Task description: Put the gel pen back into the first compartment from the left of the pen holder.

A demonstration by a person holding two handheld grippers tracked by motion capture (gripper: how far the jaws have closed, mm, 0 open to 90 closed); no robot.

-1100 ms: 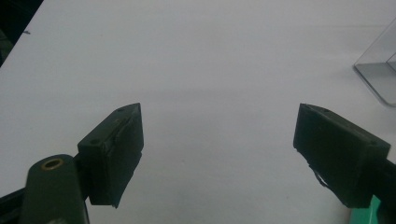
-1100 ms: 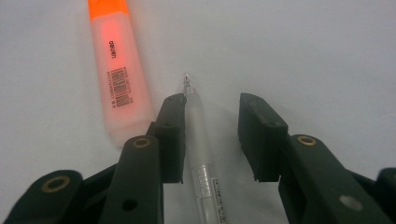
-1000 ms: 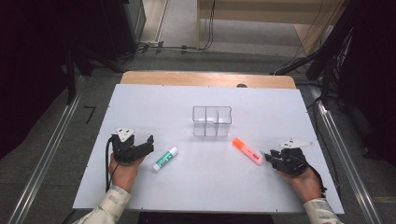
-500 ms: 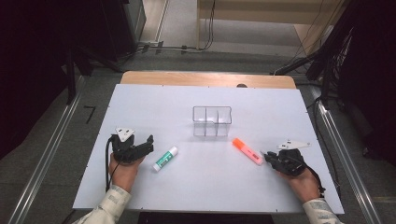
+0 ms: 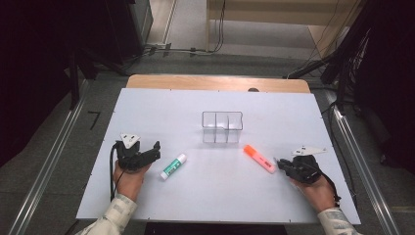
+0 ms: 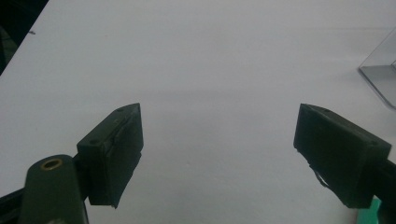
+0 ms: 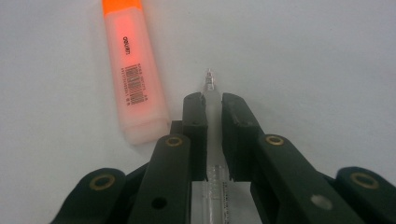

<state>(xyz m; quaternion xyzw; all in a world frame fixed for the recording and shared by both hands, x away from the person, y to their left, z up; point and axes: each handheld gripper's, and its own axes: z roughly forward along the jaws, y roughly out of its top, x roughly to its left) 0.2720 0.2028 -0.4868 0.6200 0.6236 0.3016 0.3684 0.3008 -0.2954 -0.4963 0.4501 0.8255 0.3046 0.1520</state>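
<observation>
Between my right gripper [image 7: 213, 109]'s jaws I see a thin clear pen [image 7: 212, 140] clamped along their length, its tip poking out just past the pads; the jaws have just been closing onto it. Just beside them lies the orange highlighter [image 7: 135, 70], its near end level with the jaw tips and not touching them. From above, that right gripper [image 5: 284, 165] sits near the table's right edge, with the orange highlighter [image 5: 259, 158] slanting away toward the clear divided box [image 5: 222, 127] at mid-table. My left gripper [image 6: 219, 149] has its jaws spread wide with bare white table [image 6: 210, 70] between them; a corner of the box shows at the far right of its view. The high view shows what that view barely catches: the green-and-white glue stick [image 5: 173, 166] lying just beside the left gripper [image 5: 151, 152], not touched. Open surface runs from both grippers to the box, and a broad bare strip lies behind it up to the wooden far edge [image 5: 215, 83].
</observation>
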